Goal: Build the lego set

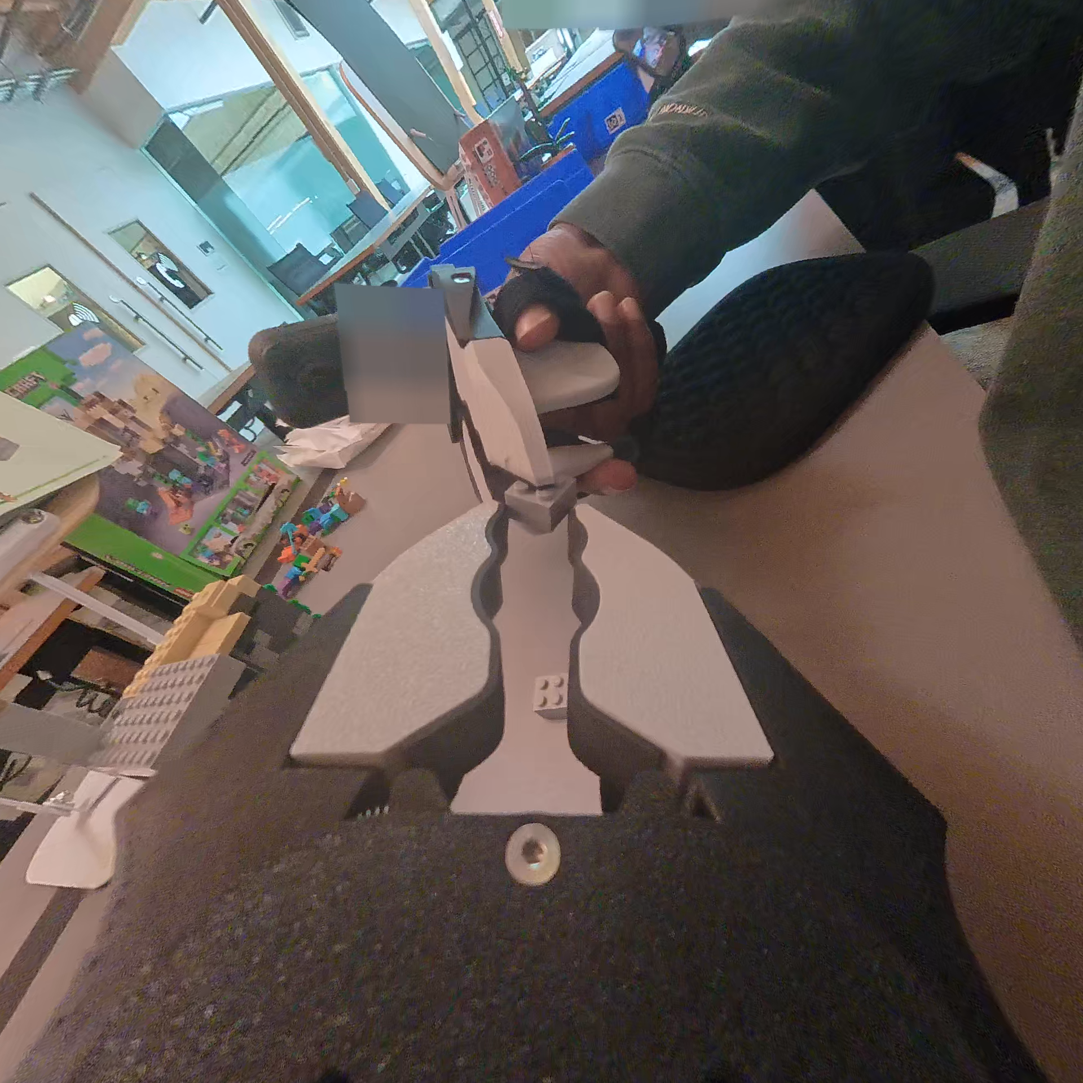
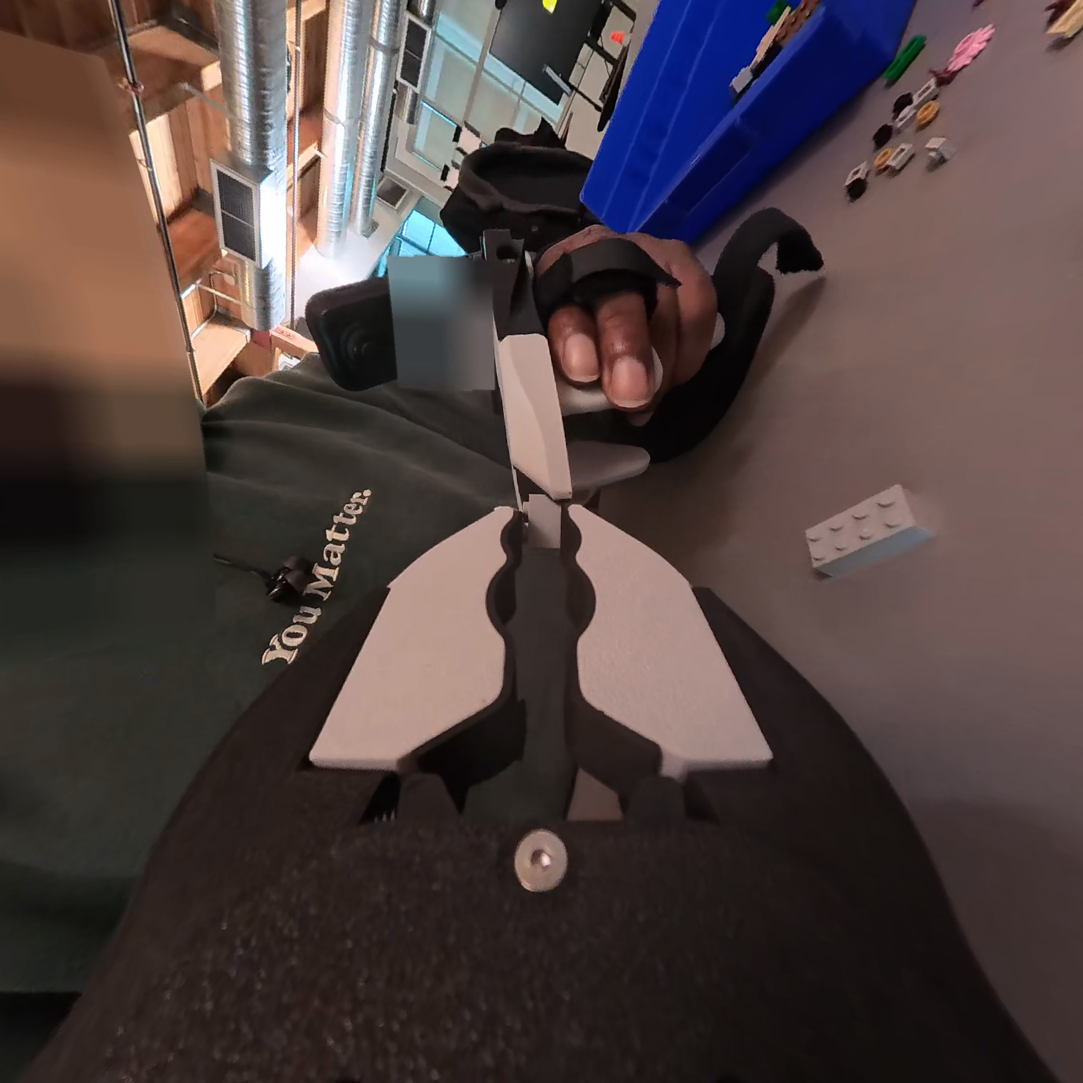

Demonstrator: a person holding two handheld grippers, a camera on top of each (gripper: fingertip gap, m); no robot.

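Note:
In the right wrist view my right gripper (image 2: pixel 540 513) is shut on a small grey brick (image 2: pixel 546 521), with a pad against each side, and holds it in the air in front of the person's dark green sweatshirt. My left gripper (image 2: pixel 542 497) reaches in from above, its tips at the brick's top edge. In the left wrist view the same grey brick (image 1: pixel 536 507) sits between the tips of my left gripper (image 1: pixel 538 517), whose jaws stand a little wider than the brick. My right gripper (image 1: pixel 545 483) pinches it from above. A second small grey brick (image 1: pixel 551 694) lies on the table below.
A grey two-by-four brick (image 2: pixel 870 530) lies on the grey table to the right, with blue bins (image 2: pixel 732 117) and several small loose pieces (image 2: pixel 902 135) beyond. To the left are the set's box (image 1: pixel 146 480), coloured figures (image 1: pixel 310 539) and a tan and grey build (image 1: pixel 193 644). Both grippers' tips are close together, under 4 cm apart.

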